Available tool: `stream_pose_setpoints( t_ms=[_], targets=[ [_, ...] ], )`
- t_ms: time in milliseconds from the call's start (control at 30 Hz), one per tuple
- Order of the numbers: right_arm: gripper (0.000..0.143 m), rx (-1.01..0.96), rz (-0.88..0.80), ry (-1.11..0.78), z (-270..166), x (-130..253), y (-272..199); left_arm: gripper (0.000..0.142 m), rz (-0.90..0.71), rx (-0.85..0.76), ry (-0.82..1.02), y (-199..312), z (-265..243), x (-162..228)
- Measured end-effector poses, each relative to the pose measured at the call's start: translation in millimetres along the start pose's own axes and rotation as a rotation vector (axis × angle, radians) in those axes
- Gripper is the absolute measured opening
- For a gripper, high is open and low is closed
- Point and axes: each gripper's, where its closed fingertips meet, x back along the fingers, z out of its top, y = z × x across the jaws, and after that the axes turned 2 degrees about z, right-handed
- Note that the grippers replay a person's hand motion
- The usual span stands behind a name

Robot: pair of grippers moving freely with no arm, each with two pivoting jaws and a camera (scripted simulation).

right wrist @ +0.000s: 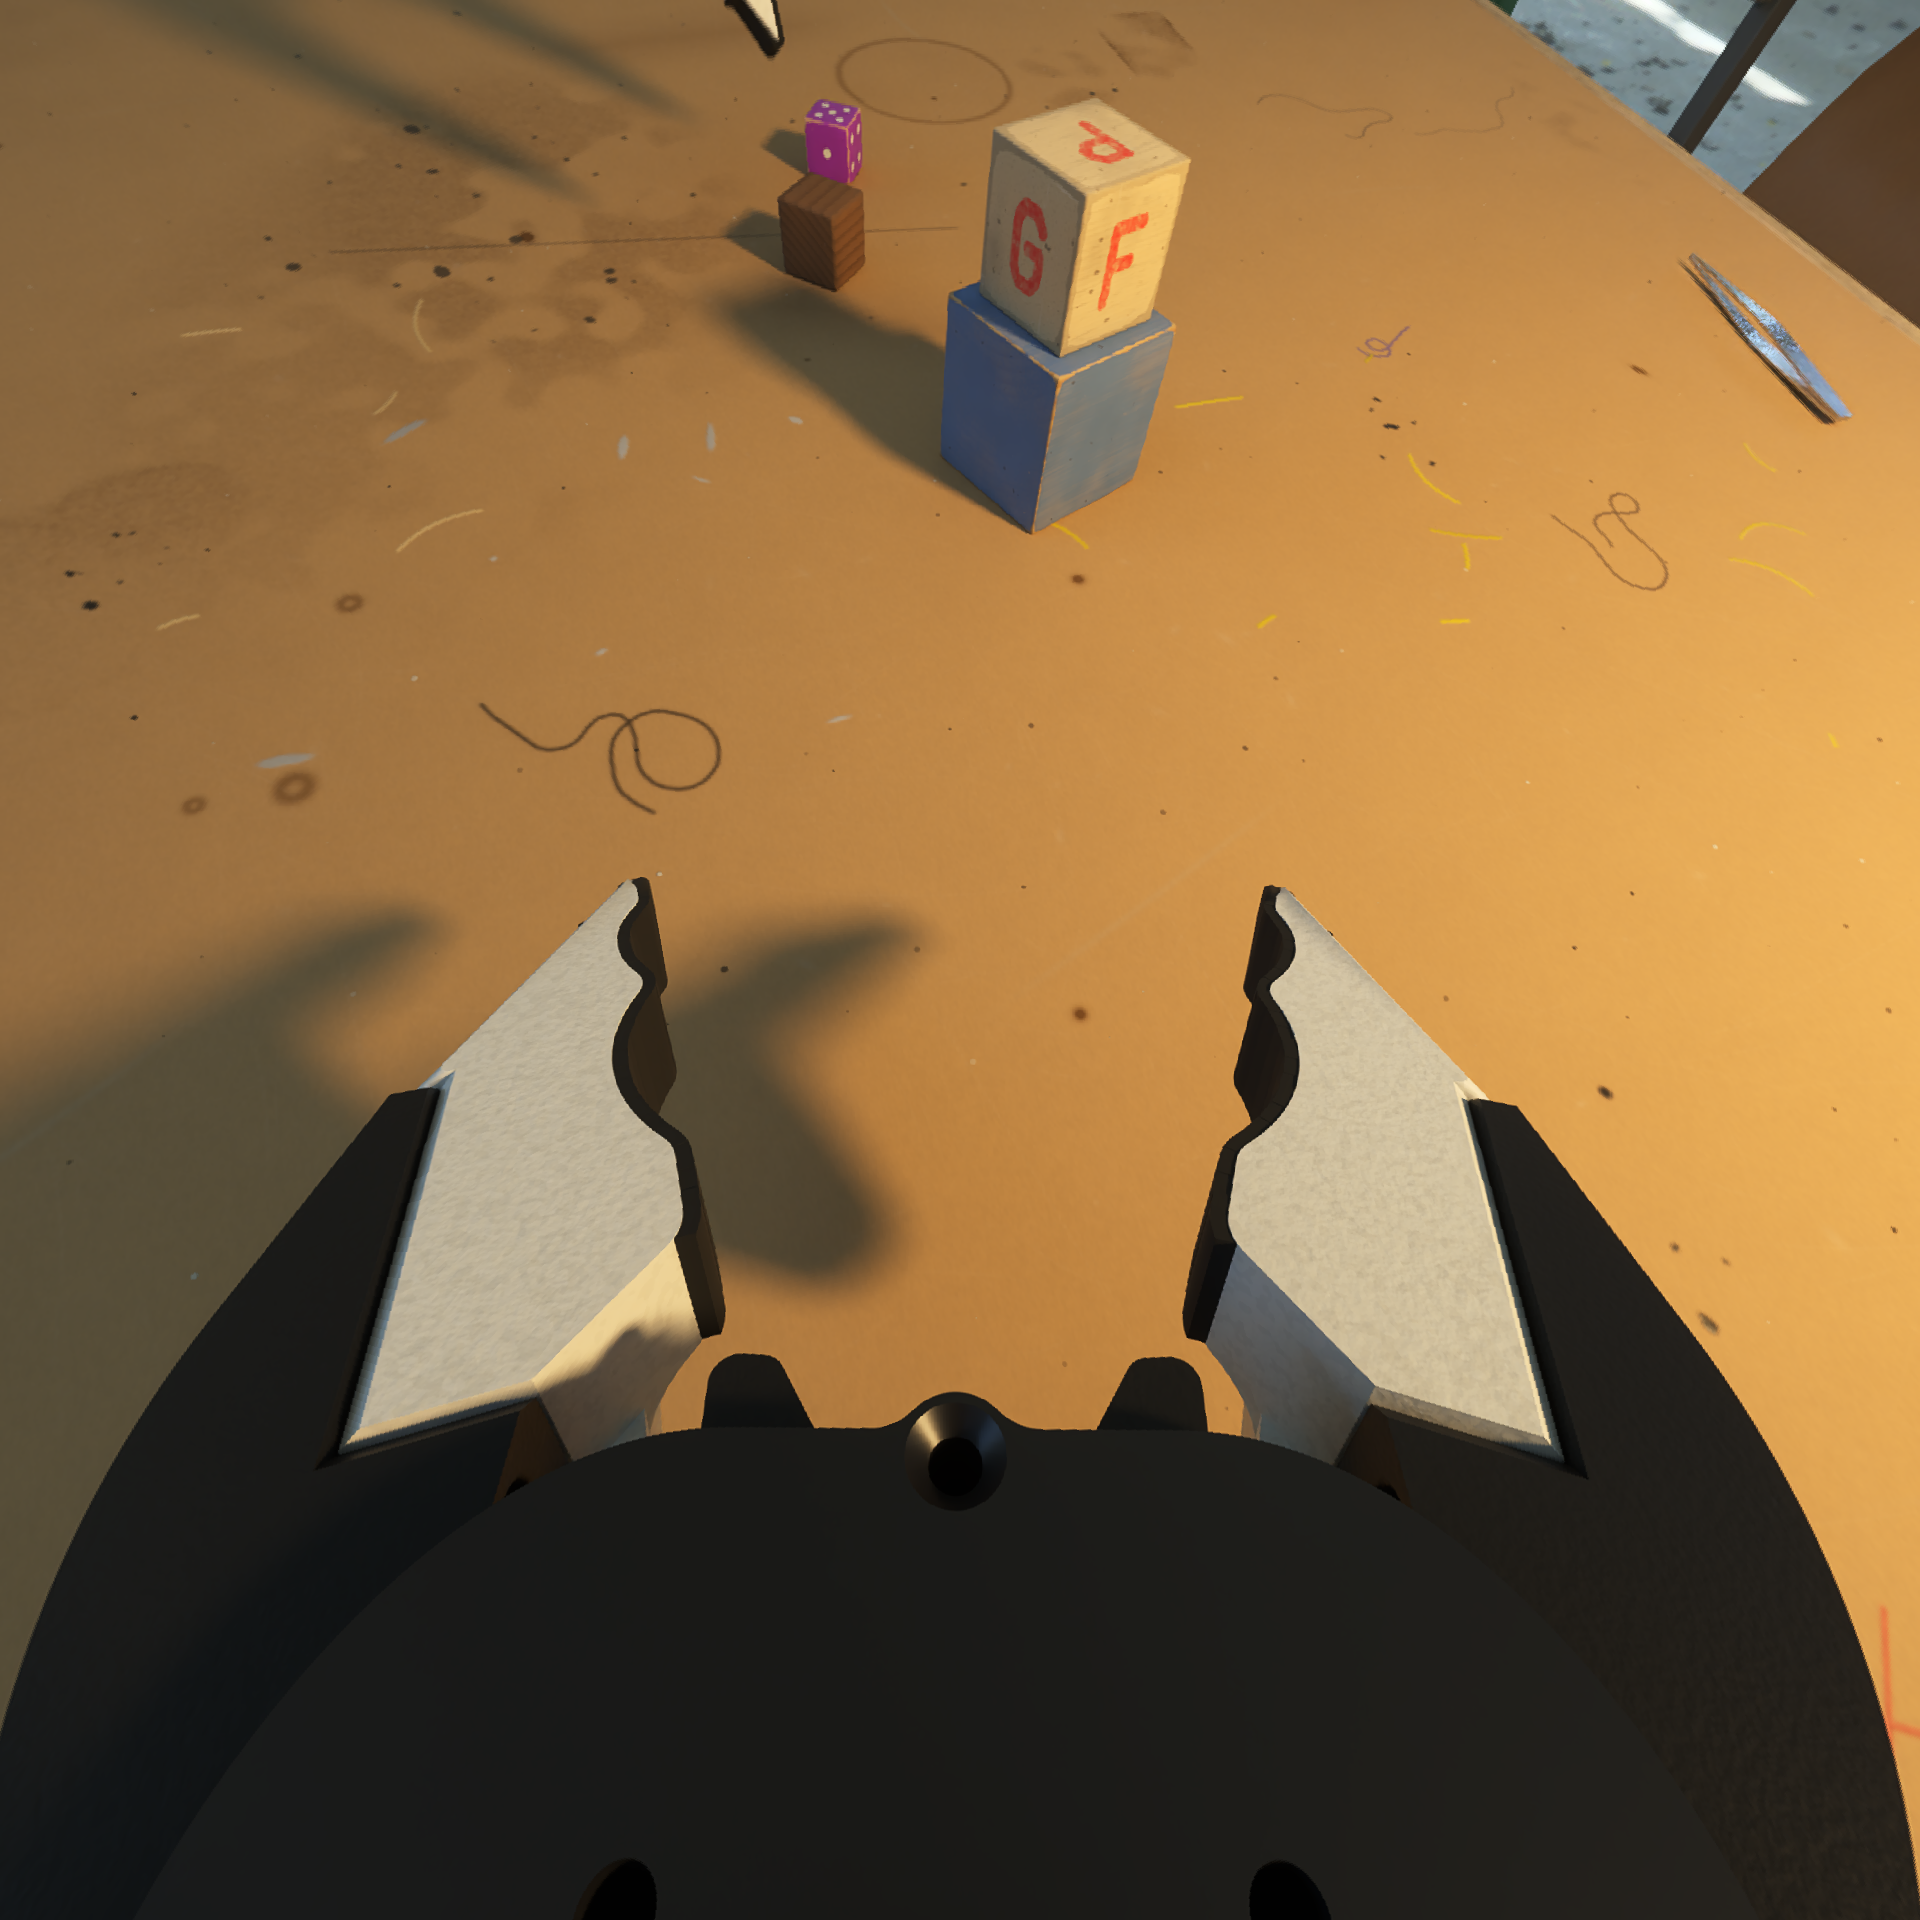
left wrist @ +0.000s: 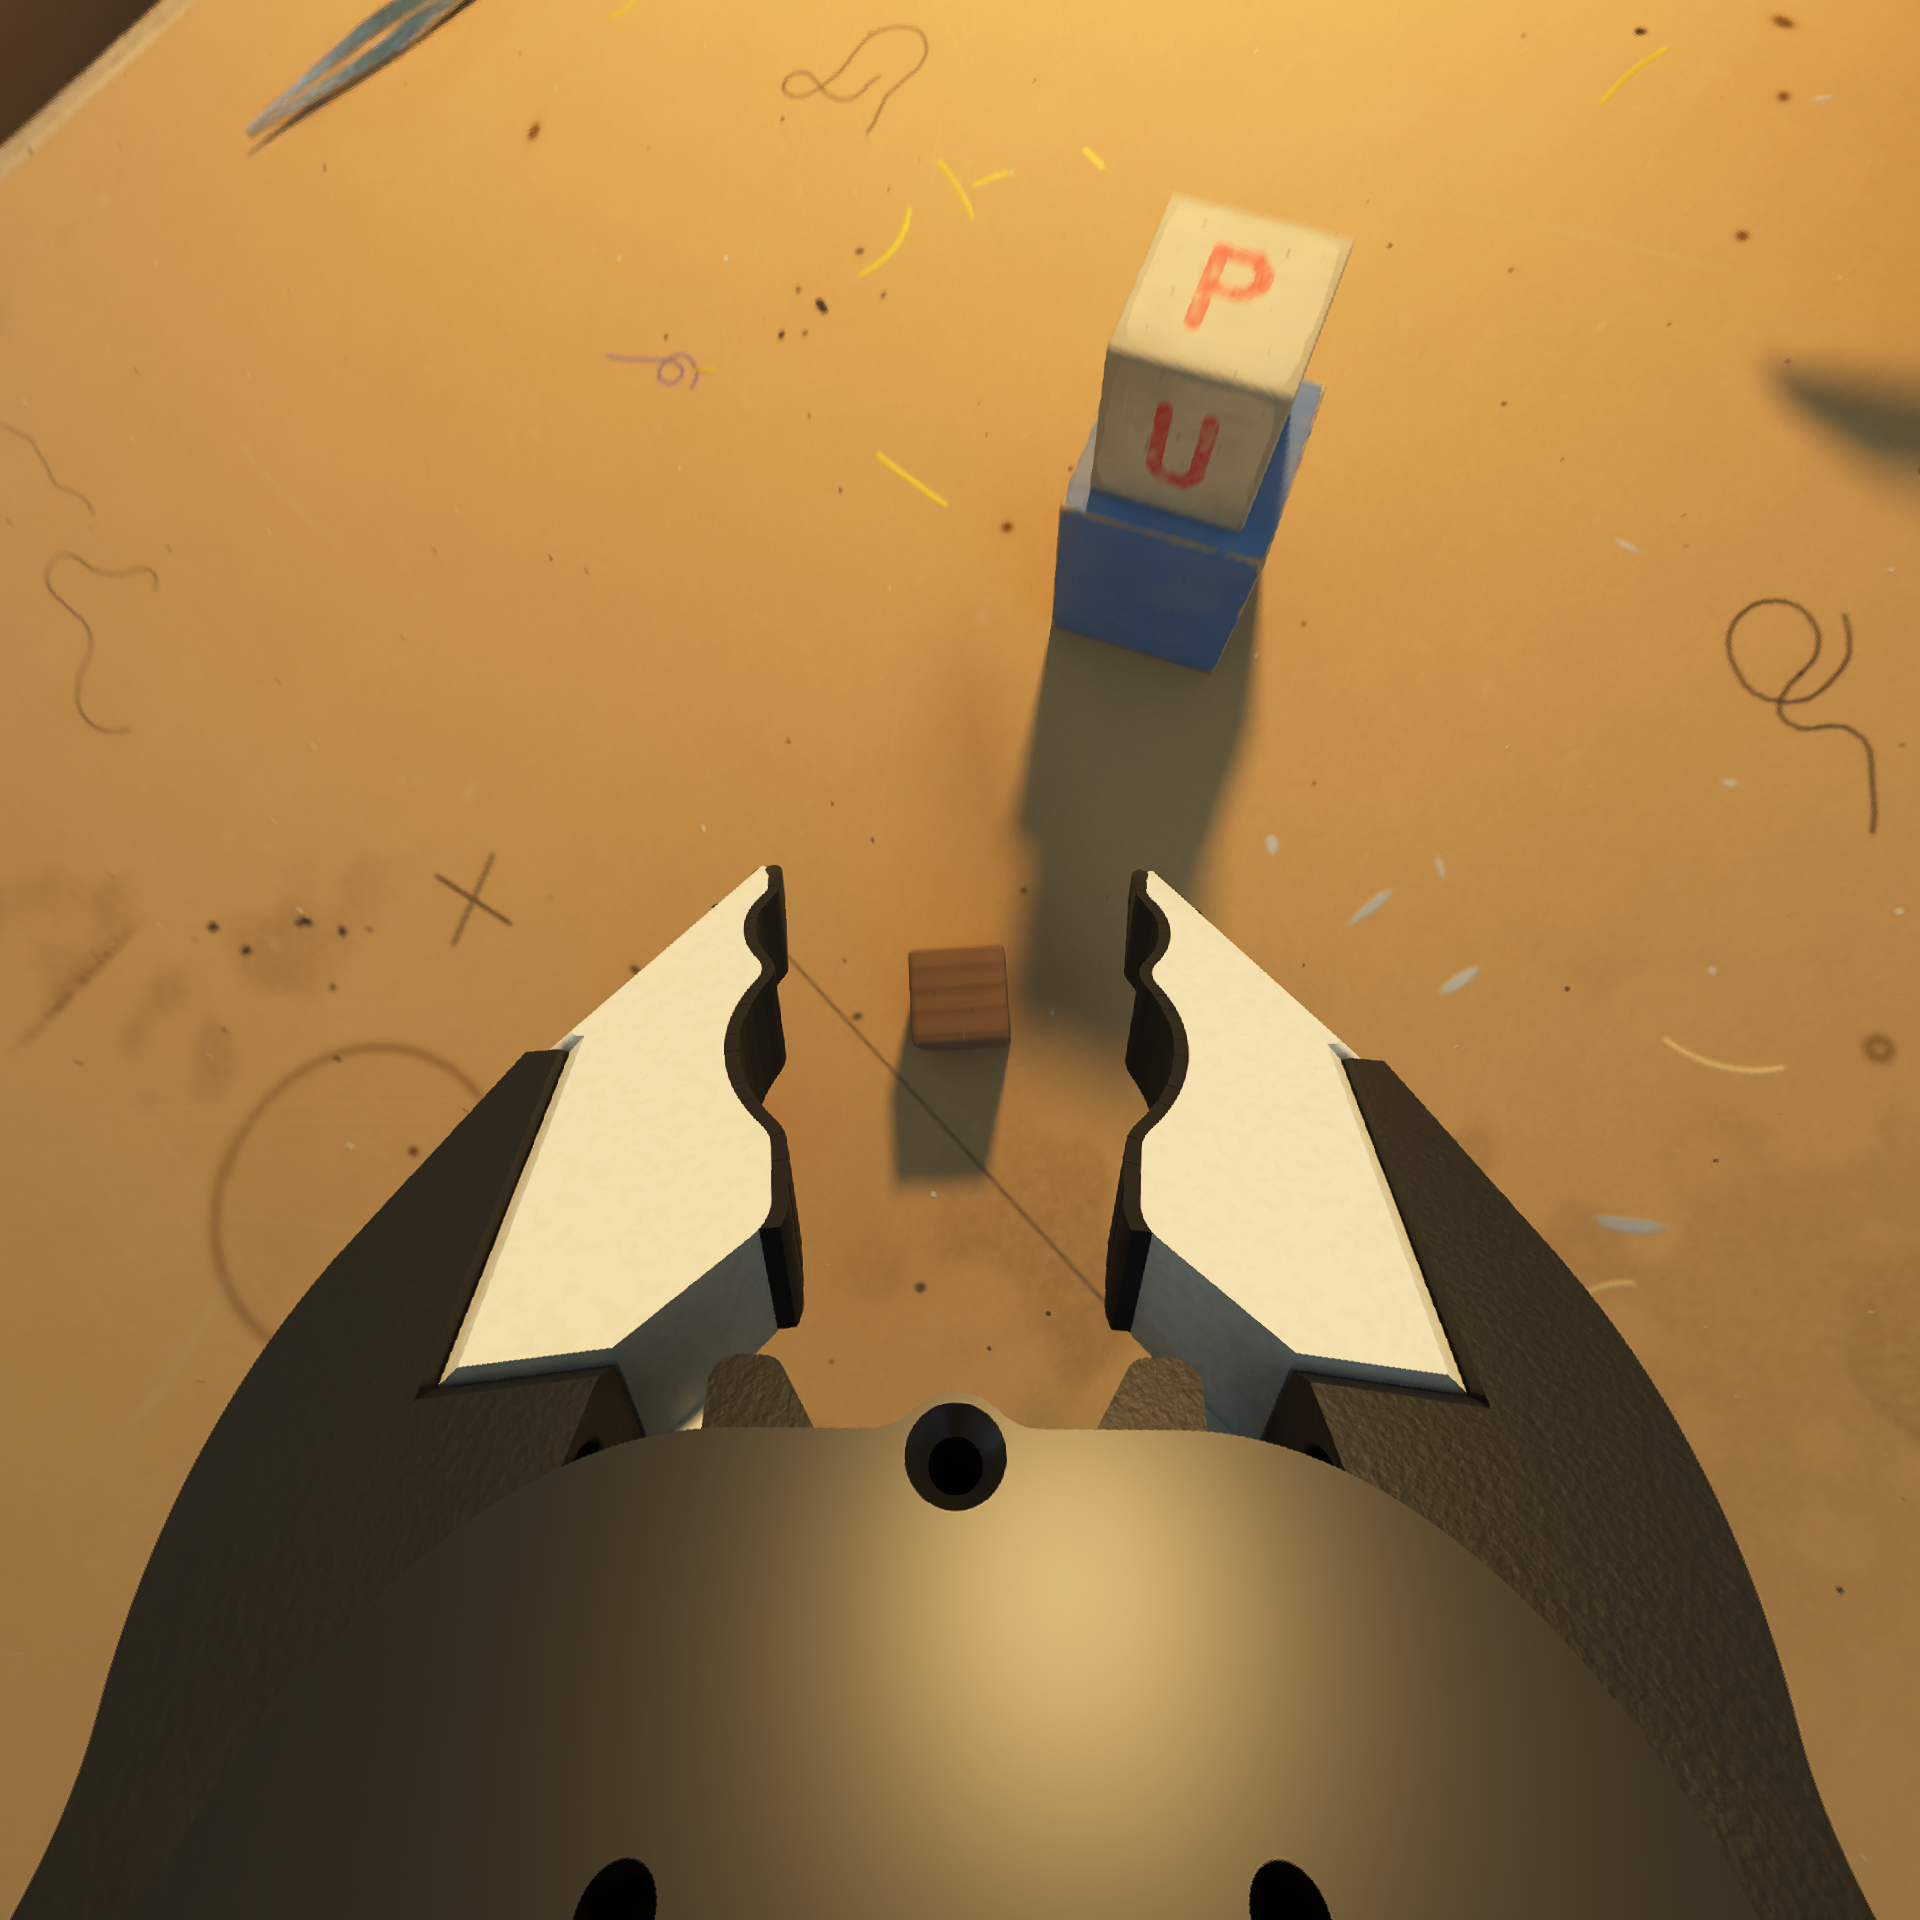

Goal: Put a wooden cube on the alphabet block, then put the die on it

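The pale alphabet block (left wrist: 1216, 353) with red letters stands on top of a blue cube (left wrist: 1153, 587), turned a little against it; both show in the right wrist view (right wrist: 1081, 223), (right wrist: 1049, 416). A small brown wooden cube (left wrist: 958, 994) lies on the table below and between the fingers of my open left gripper (left wrist: 956, 875), which hangs above it. In the right wrist view this cube (right wrist: 821, 231) sits left of the stack, with a purple die (right wrist: 833, 140) just behind it. My right gripper (right wrist: 956, 888) is open and empty, well short of the stack. The die is hidden in the left wrist view.
The orange tabletop (right wrist: 1351, 727) is marked with scribbles and specks. A thin metal strip (right wrist: 1766, 338) lies near the right table edge; it also shows in the left wrist view (left wrist: 353, 62). A fingertip of the left gripper (right wrist: 764, 21) shows at the top.
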Motion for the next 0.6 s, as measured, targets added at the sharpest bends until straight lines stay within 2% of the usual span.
stream_pose_setpoints(
  t_ms=[267,600],
  targets=[
    [0.112,0.011,-0.001,-0.023,3.9,0.7,-3.2,0.061,-0.003,0.077,0.058,3.2,-36.3,-16.4],
    [0.112,0.017,0.008,-0.037,6.7,-4.1,-6.7,0.055,-0.008,0.087,0.026,3.3,-52.9,-28.0]
  ],
)
